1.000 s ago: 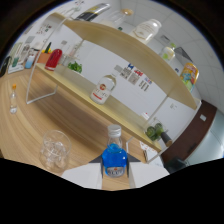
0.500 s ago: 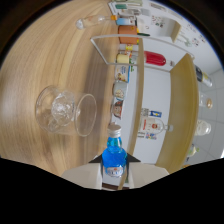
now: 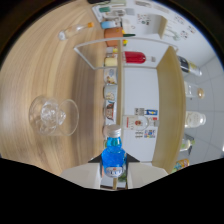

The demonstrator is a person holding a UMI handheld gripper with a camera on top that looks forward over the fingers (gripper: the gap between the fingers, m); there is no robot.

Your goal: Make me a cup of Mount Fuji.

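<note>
Gripper (image 3: 114, 176) was clamped on a blue liquid bottle (image 3: 113, 155), both fingers pressing its sides. A glass with ice (image 3: 52, 116) stood on the wooden counter (image 3: 45, 65) off to one side of the jaws, bare wood around it; shelf (image 3: 167, 100) edge lay beyond

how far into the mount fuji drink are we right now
Done: the gripper has the blue-liquid bottle clamped between its fingers, and the glass with ice is set out on the wooden counter. In hand: the view is tipped sideways, suggesting the bottle is being tilted toward the glass. Left: no blue liquid shows in the glass yet.
</note>
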